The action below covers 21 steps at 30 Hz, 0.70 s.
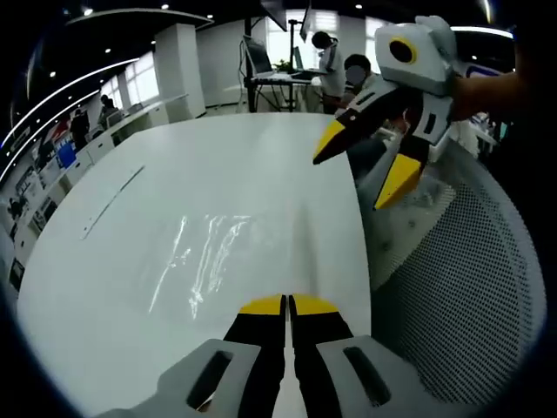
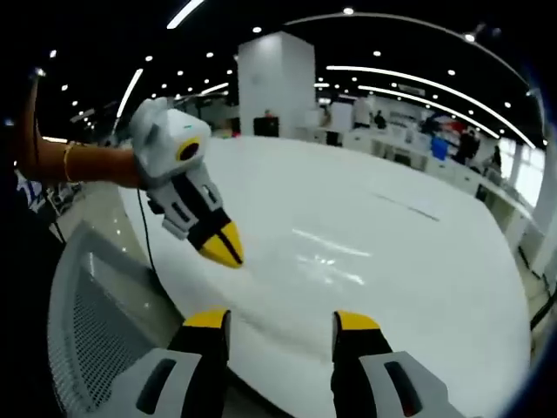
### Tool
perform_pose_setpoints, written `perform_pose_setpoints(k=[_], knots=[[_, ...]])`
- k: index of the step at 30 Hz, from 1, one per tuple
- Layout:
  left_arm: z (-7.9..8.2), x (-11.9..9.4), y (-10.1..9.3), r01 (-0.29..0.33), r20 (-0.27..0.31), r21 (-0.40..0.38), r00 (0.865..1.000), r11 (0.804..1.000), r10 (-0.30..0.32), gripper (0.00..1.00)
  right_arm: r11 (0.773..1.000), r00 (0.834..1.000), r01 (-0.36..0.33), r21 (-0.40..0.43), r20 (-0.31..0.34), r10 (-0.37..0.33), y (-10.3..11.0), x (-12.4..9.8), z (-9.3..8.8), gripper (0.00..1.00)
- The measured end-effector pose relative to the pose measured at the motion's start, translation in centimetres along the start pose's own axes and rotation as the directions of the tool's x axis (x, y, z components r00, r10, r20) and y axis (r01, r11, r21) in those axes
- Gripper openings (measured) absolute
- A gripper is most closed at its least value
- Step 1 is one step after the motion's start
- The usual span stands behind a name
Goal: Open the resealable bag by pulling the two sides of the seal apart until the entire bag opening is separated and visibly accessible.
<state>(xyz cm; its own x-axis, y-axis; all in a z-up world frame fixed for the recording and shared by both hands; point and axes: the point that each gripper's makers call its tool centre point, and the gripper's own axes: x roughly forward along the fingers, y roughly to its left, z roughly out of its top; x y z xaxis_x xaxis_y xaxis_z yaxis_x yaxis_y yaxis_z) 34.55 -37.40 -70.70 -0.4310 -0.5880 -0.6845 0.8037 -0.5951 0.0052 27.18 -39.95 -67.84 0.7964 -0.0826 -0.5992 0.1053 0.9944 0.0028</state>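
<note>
White tabletop runs broad and glossy under an open-plan hall with ceiling strip lights, a white pillar, desks and a few people in the background. A grey mesh chair back stands at the table's edge on my side.

Left gripper view: my left gripper rises from the bottom with its yellow-tipped jaws pressed together, nothing between them. The resealable bag lies flat on the table just beyond and slightly left of those tips, clear plastic showing mainly as glare streaks and creases. I cannot make out its seal edge or whether the opening is parted. The tips are near the bag's closest edge; whether they touch it I cannot tell. My right gripper enters from the upper right, held above the table's far right edge, jaws spread wide with one yellow tip over the table and the other over the chair side. It is well apart from the bag and holds nothing.

Right gripper view: my right gripper shows its two jaws standing clearly apart, empty, above the near rim of the table. The bag appears as faint bright streaks on the table ahead of the jaws, untouched. My left gripper comes in from the left, held by a bare forearm, yellow tips closed to a single point that angles down toward the table, left of the bag's glare
</note>
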Motion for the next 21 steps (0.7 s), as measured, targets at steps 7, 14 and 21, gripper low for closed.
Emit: perform_pose_setpoints(k=[7, 14, 21], knots=[[0.1, -0.7, -1.4, 0.021, -0.008, 0.033, 1.0, 0.999, -0.02, 0.0, 0.996, 0.998, -0.064, -0.069, -0.015, 0.063, 1.8, 2.1, 0.4, 0.39], [0.8, -0.9, -2.2, 0.025, -0.003, 0.062, 1.0, 0.998, -0.025, 0.0, 0.969, 0.993, -0.105, -0.224, -0.076, 0.09, 3.3, 3.2, 0.0, 0.37], [1.3, -1.1, -3.0, 0.046, -0.008, 0.113, 0.999, 0.992, -0.045, 0.0, 0.934, 0.99, -0.121, -0.337, -0.104, 0.091, 3.8, 3.8, 0.0, 0.28]])
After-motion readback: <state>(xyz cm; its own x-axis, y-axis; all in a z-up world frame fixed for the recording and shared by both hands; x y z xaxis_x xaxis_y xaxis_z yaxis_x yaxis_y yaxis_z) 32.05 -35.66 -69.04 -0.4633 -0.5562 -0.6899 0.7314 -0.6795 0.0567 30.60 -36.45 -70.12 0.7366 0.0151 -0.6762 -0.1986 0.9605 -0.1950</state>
